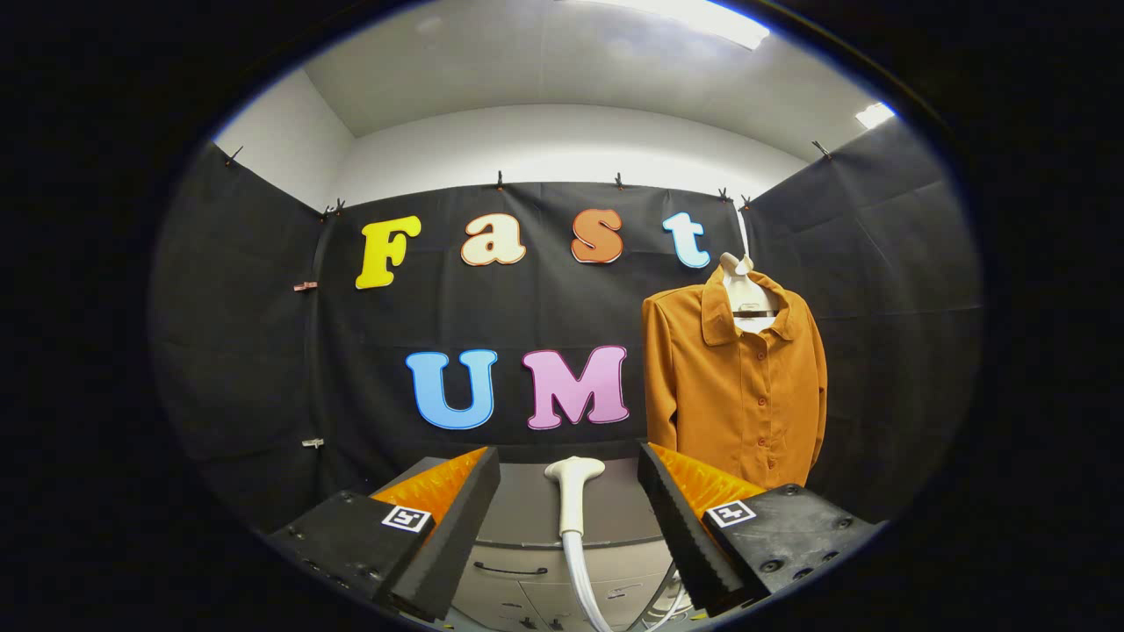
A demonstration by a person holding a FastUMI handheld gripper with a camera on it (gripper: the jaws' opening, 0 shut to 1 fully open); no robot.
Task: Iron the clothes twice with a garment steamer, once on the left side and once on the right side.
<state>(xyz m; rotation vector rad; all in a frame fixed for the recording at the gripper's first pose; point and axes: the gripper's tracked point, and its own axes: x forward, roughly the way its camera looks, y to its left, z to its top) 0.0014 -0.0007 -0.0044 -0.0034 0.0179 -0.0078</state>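
Observation:
An orange-brown button-up shirt (738, 386) hangs on a white hanger (745, 279) against the booth wall, beyond and to the right of my fingers. A white garment steamer head (573, 491) stands upright on a grey cabinet top, its hose (587, 586) curving down toward me. My gripper (569, 478) is open, and the steamer head shows in the gap between the fingers, a little ahead of the tips. Neither finger touches it.
The grey cabinet (527, 562) with drawer handles stands below the steamer. Black cloth walls close the booth on the left, back and right. A white wall and ceiling lights lie above.

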